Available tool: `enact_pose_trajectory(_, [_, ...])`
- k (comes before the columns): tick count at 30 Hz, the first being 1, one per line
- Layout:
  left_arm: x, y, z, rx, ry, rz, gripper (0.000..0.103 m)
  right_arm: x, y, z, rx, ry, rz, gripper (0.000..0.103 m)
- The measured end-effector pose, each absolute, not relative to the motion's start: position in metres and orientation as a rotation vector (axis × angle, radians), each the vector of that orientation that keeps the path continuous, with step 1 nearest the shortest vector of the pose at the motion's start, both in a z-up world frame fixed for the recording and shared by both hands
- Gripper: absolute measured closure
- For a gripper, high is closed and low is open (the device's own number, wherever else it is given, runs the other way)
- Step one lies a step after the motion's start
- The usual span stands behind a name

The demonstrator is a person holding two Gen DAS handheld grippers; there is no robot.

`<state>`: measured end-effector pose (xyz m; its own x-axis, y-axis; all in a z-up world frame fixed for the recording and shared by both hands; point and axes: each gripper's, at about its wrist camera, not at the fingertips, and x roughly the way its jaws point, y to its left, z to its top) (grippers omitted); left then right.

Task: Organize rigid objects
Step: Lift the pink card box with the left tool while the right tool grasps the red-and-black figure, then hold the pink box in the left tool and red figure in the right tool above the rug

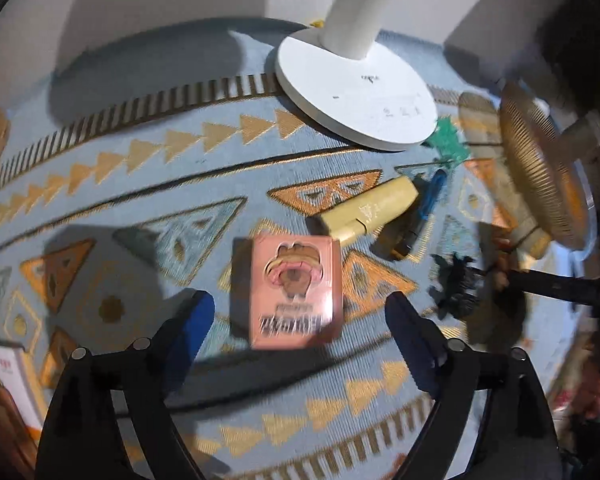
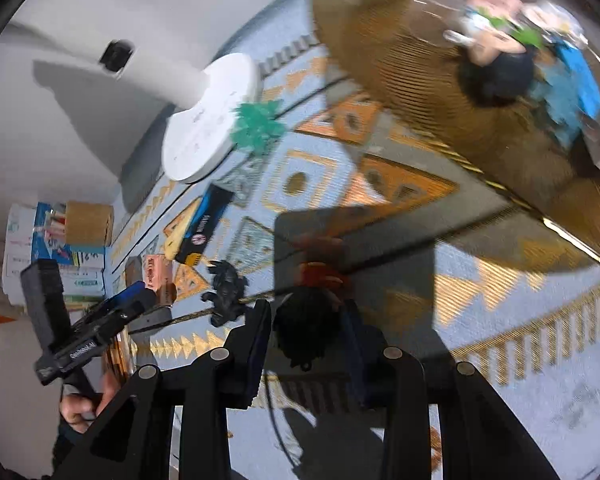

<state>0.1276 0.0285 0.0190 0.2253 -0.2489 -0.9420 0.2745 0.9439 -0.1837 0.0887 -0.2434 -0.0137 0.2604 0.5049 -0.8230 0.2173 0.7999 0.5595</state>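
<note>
- Left tongs (image 1: 300, 312) are hanging open over the pink box (image 1: 294, 290), touching nothing, likely getting ready to grab it.
- Right tongs (image 2: 306, 330) are squeezing a dark toy with red bits (image 2: 308, 312), probably carrying it to the basket.
- Lying on the patterned cloth (image 1: 120, 184) just past the pink box is a yellow tube (image 1: 368, 208), with a black toy animal (image 1: 454, 284) off to the side.
- Sitting farther back is a white lamp base (image 1: 356, 100), near the cloth's edge.
- Waiting with toys inside is a woven basket (image 2: 440, 128); open cloth is lying between it and the tongs.
</note>
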Motion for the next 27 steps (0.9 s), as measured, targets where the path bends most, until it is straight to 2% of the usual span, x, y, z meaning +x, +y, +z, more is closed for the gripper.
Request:
enact_pose_trajectory(1, [0.126, 0.024, 0.019, 0.062, 1.274, -0.343, 0.052, 0.083, -0.248, -0.013, 0.678, 1.316, 0.218, 0.058])
enact_pose_trajectory(2, [0.125, 0.020, 0.020, 0.109, 1.248, -0.319, 0.067, 0.078, -0.250, -0.012, 0.677, 1.316, 0.199, 0.050])
enact_pose_trajectory(3, [0.125, 0.020, 0.021, 0.111, 1.250, -0.311, 0.066, 0.074, -0.254, -0.009, 0.676, 1.311, 0.190, 0.044])
enact_pose_trajectory(4, [0.126, 0.024, 0.021, 0.072, 1.262, -0.314, 0.066, 0.072, -0.254, -0.008, 0.680, 1.305, 0.187, 0.042])
enact_pose_trajectory(8, [0.117, 0.040, 0.029, 0.010, 1.249, -0.308, 0.066, 0.081, -0.226, -0.008, 0.624, 1.339, 0.211, 0.041])
enact_pose_trajectory(13, [0.108, 0.047, 0.025, -0.009, 1.261, -0.287, 0.066, 0.101, -0.183, -0.014, 0.370, 1.366, 0.080, 0.042])
enact_pose_trajectory(14, [0.107, 0.045, 0.023, 0.003, 1.265, -0.279, 0.066, 0.100, -0.178, -0.013, 0.339, 1.359, 0.056, 0.047])
enact_pose_trajectory(15, [0.107, 0.043, 0.021, 0.017, 1.266, -0.272, 0.066, 0.099, -0.173, -0.013, 0.297, 1.354, 0.037, 0.061])
enact_pose_trajectory(17, [0.105, 0.041, 0.021, 0.042, 1.252, -0.264, 0.065, 0.099, -0.166, -0.013, 0.231, 1.342, 0.038, 0.071])
enact_pose_trajectory(24, [0.105, 0.027, 0.018, 0.136, 1.244, -0.255, 0.056, 0.083, -0.177, -0.016, 0.153, 1.382, 0.010, 0.071])
enact_pose_trajectory(27, [0.105, 0.023, 0.016, 0.147, 1.252, -0.271, 0.045, 0.082, -0.178, -0.018, 0.155, 1.371, 0.007, 0.071])
